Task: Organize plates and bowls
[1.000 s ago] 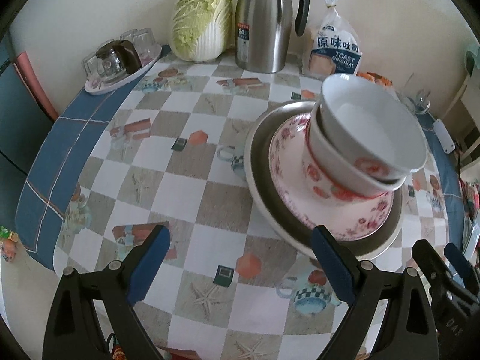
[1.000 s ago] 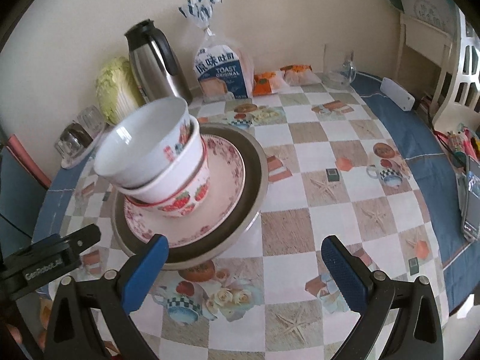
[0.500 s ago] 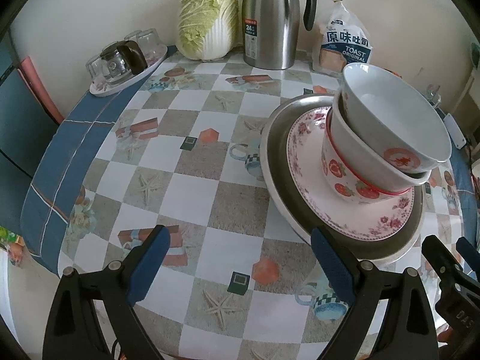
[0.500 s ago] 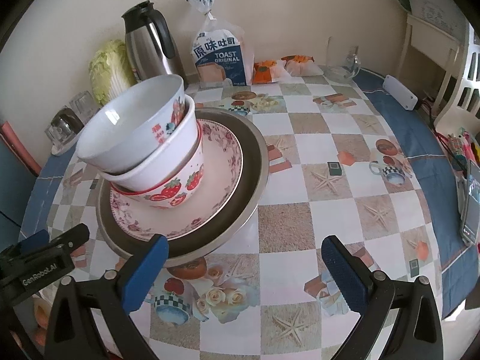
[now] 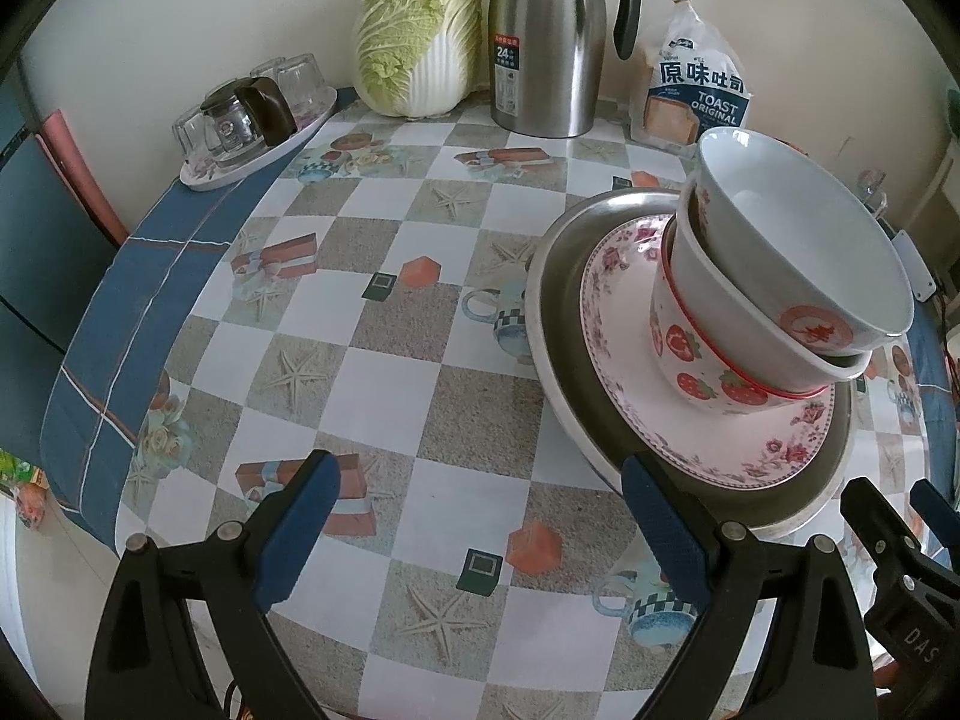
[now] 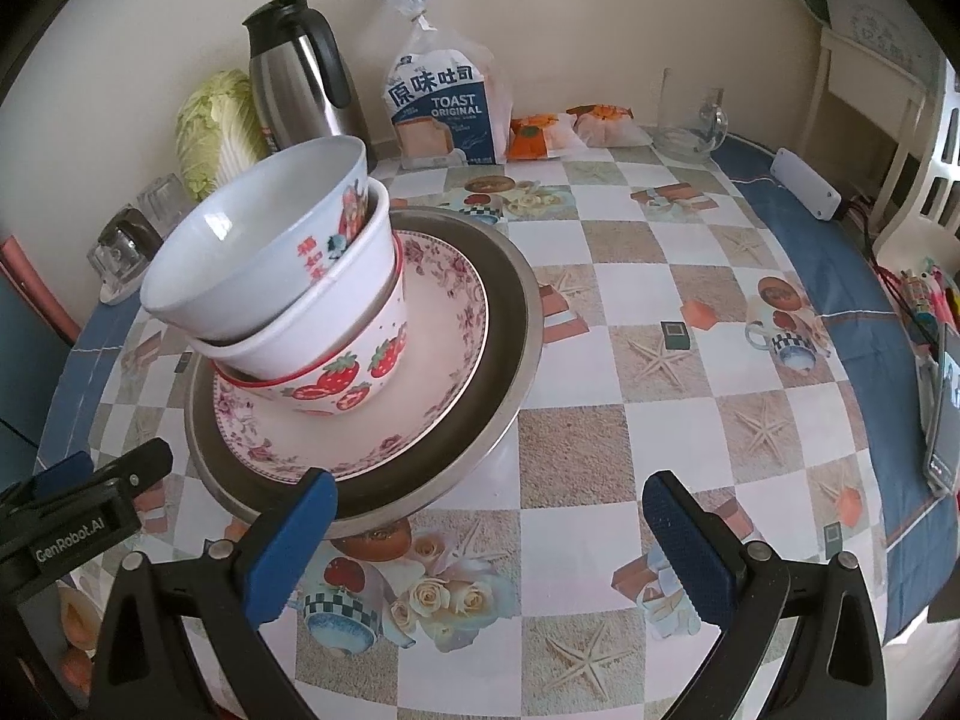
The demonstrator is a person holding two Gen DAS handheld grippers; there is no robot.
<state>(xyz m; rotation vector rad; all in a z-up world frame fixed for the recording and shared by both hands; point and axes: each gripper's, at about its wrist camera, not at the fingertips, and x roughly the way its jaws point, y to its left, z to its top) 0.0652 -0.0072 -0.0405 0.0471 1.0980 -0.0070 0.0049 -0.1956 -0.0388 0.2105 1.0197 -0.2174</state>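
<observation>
Nearest, the left claw (image 5: 474, 516) and right claw (image 6: 489, 531) both gape wide, holding nothing, above a desk (image 6: 630, 360) covered in a checked cloth. Between them sits a metal plate (image 6: 510, 324) carrying a floral plate (image 6: 444, 324), then three nested bowls (image 6: 288, 288), tilted. Against the far wall stand a cabbage (image 5: 420, 36), thermos (image 5: 546, 42) and toast bag (image 6: 441, 102)
</observation>
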